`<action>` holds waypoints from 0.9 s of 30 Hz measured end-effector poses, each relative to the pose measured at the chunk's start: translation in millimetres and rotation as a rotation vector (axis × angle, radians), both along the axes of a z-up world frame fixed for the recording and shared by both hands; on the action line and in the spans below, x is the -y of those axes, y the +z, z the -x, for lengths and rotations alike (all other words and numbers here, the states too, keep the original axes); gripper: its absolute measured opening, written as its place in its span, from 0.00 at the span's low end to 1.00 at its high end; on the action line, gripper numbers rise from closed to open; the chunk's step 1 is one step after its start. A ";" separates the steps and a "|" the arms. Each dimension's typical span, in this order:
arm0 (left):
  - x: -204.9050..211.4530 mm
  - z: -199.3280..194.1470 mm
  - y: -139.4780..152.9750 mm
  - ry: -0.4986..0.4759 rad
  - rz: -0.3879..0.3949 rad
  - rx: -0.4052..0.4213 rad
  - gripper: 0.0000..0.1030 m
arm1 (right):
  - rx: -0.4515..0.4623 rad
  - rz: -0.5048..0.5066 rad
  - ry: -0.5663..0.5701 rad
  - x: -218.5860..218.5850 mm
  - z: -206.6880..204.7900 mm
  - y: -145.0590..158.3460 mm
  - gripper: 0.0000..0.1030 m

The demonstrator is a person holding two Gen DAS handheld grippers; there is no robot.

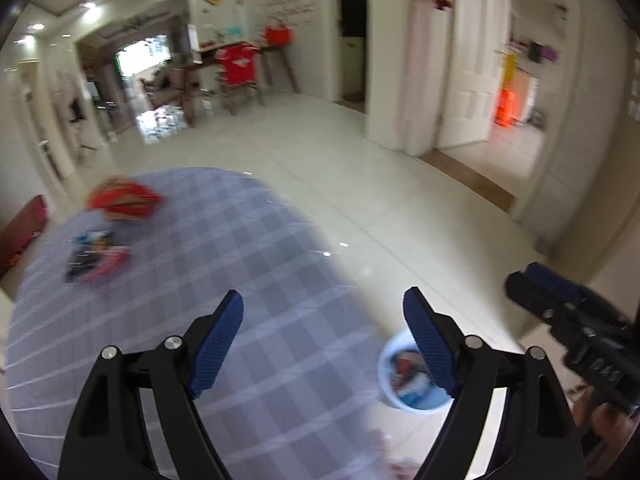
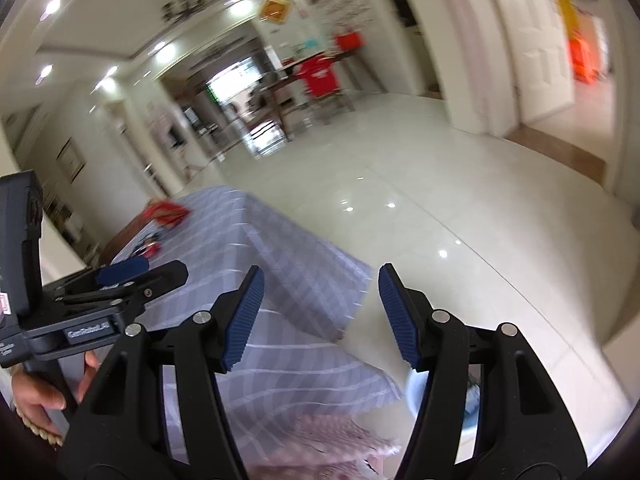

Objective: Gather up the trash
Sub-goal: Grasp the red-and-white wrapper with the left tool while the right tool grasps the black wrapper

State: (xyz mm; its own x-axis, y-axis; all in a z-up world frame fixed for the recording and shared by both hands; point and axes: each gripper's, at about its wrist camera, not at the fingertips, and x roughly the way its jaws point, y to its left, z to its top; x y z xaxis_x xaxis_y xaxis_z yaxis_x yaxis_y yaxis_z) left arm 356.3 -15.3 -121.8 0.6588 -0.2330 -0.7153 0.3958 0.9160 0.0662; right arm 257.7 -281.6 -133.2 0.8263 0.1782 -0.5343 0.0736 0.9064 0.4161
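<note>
A table with a grey checked cloth (image 1: pixel 224 264) carries a red wrapper (image 1: pixel 124 202) and a small pile of dark and pink wrappers (image 1: pixel 96 262) at its far left. My left gripper (image 1: pixel 322 344) is open and empty above the table's right edge. A white bin (image 1: pixel 412 376) with trash inside stands on the floor below it. My right gripper (image 2: pixel 320 320) is open and empty past the table's corner (image 2: pixel 320 292); the red wrapper (image 2: pixel 168 212) and the pile (image 2: pixel 146 248) lie far off. The right gripper shows in the left wrist view (image 1: pixel 556 304), the left gripper in the right wrist view (image 2: pixel 132 274).
Glossy white tiled floor (image 1: pixel 360 168) stretches ahead. A wooden table and a chair with a red shirt (image 1: pixel 240 64) stand far back. An open white door (image 1: pixel 472 72) is at the right. A pinkish cloth (image 2: pixel 328 440) lies by the table's near edge.
</note>
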 end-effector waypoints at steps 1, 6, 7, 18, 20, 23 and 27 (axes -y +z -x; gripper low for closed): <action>-10.0 -3.8 2.2 0.019 -0.006 0.008 0.78 | 0.003 0.009 0.030 -15.2 -10.4 5.2 0.58; -81.0 -35.1 9.1 0.130 -0.029 0.038 0.78 | -0.002 0.065 0.155 -83.5 -55.3 18.7 0.58; -91.2 -41.6 9.1 0.142 -0.037 0.039 0.78 | -0.011 0.077 0.182 -100.6 -68.3 19.7 0.58; -152.8 -109.2 -22.1 0.153 -0.178 0.001 0.71 | -0.103 0.144 0.303 -185.5 -149.5 8.2 0.58; -151.7 -118.7 -28.4 0.147 -0.198 -0.018 0.58 | -0.114 0.150 0.304 -195.5 -159.4 5.6 0.58; -150.7 -129.5 -34.0 0.135 -0.190 -0.047 0.40 | -0.126 0.149 0.309 -198.4 -170.7 4.3 0.57; -154.3 -129.9 -31.8 0.107 -0.139 -0.054 0.09 | -0.131 0.153 0.320 -203.7 -178.4 6.1 0.57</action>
State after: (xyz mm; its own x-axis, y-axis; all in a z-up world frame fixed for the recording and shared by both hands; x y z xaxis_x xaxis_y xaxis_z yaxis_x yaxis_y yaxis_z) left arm 486.2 139.1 -153.5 0.6343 -0.0600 -0.7707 0.3034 0.9363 0.1768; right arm 436.2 -77.9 -127.0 0.6643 0.3261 -0.6726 -0.1801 0.9431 0.2795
